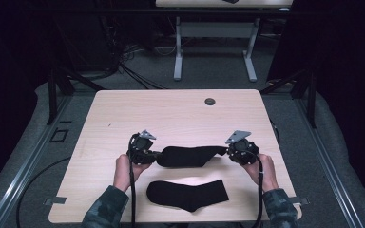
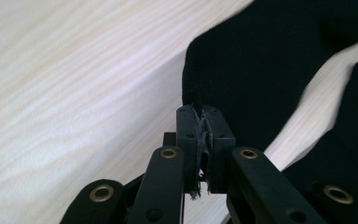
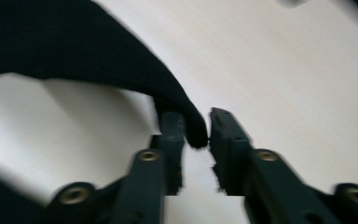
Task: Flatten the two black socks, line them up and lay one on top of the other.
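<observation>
Left tool [image 2: 204, 135] clamps stretched sock [image 1: 185, 156] — right tool [image 3: 196, 128] parted around its toe.

worktop [image 1: 123, 114]: pale wood-grain laminate, smooth, faint sheen | held sock [image 1: 187, 156]: black knit cloth, matt, fine ribbing | flat sock [image 1: 187, 194]: same black matt knit | left tool [image 2: 204, 135]: matt black plastic links, brass-coloured metal rivets, frayed pad lining | right tool [image 3: 196, 135]: matt black plastic, brass-coloured rivets | sleeves [image 1: 105, 206]: mottled cloth

No readable text, label, brand or number appears anywhere.
</observation>
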